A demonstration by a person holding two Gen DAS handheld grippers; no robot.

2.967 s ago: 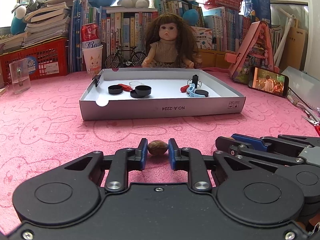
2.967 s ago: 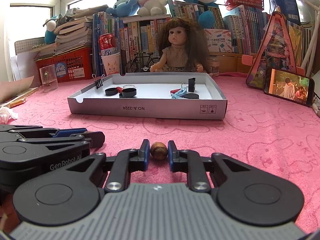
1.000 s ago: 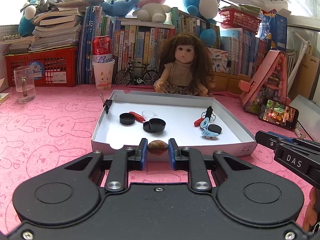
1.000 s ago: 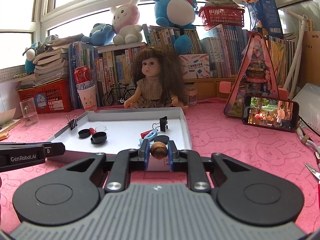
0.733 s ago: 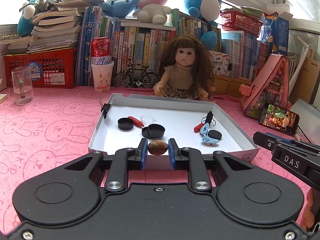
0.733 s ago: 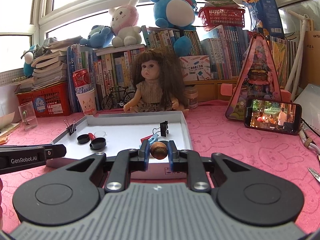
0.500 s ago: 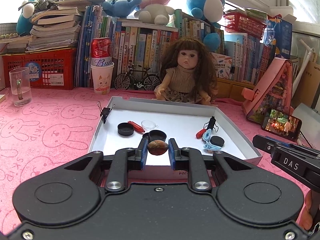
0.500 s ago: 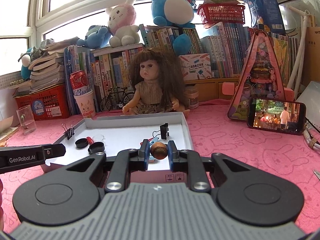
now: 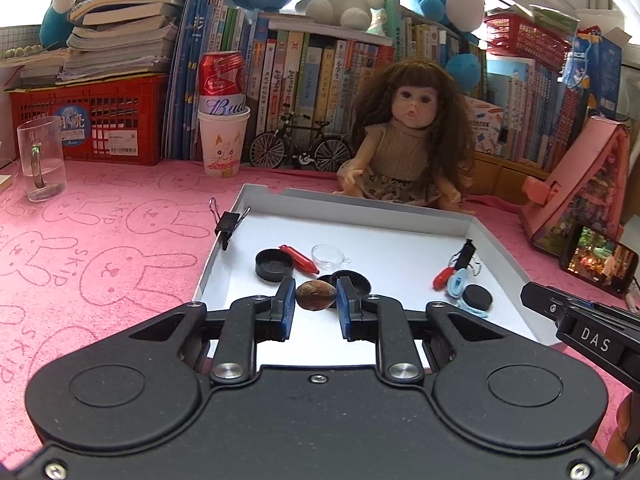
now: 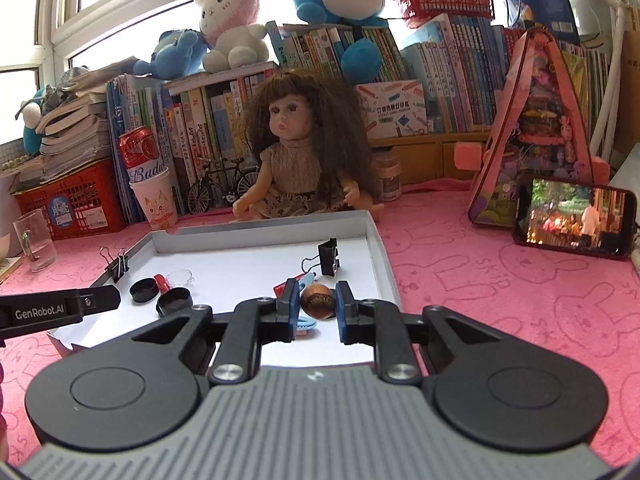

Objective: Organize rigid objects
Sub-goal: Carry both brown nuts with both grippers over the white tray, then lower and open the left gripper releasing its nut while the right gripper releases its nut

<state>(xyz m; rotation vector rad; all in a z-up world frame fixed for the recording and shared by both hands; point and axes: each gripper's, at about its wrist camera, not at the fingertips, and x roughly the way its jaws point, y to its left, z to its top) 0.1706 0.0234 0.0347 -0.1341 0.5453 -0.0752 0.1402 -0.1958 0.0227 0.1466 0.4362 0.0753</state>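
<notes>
Left gripper [image 9: 316, 304] fingers clamped on brown nut [image 9: 315, 295], held over near part of white tray [image 9: 496, 248]. Right gripper [image 10: 317, 304] fingers clamped on second nut [image 10: 318, 301], over tray's right side beside blue clip [image 10: 306, 325]. Tray sits on pink counter [image 9: 100, 248], doll [image 9: 408, 148] behind.

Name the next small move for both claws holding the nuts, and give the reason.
Probably lower both and release. The left claw grips a nut and the right claw grips another nut, each already above the white tray floor, near the black caps.
</notes>
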